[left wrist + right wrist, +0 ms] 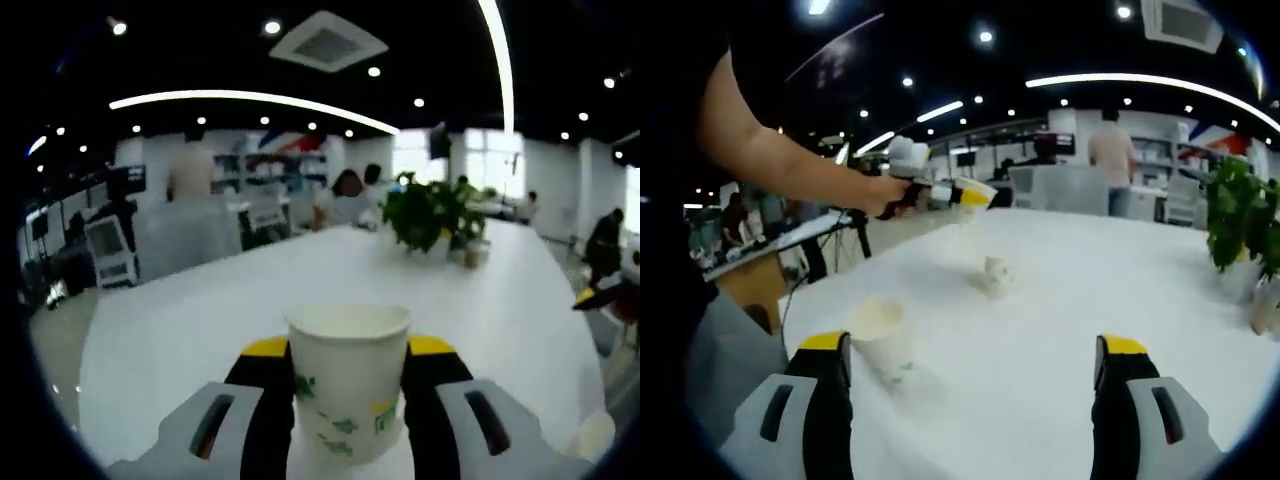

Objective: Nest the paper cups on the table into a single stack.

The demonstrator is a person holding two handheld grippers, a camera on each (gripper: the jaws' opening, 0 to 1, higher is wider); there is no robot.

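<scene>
Left gripper view. The left tool (348,400) was clamped on a white paper cup (349,378), one jaw on each side of its wall, the cup upright with its mouth open and held above the white surface (200,320). A potted plant (432,215) stood near the far edge of the surface.

Right gripper view. The right tool (972,400) was released, its jaws wide apart and holding nothing. A second cup (883,338) stood upright on the surface close to the near edge, just ahead of the tool's left jaw; a third cup (997,273) stood further in, toward the middle and well apart from the second. The left tool and the person's hand (880,195) hovered above the third cup; the carried cup was too blurred to make out.

Judgement: the step in hand appeared to be nesting the carried cup. It would go best kept upright, centred over the standing cup's mouth, lowered straight and let go only once seated, lest the light cup tip.
</scene>
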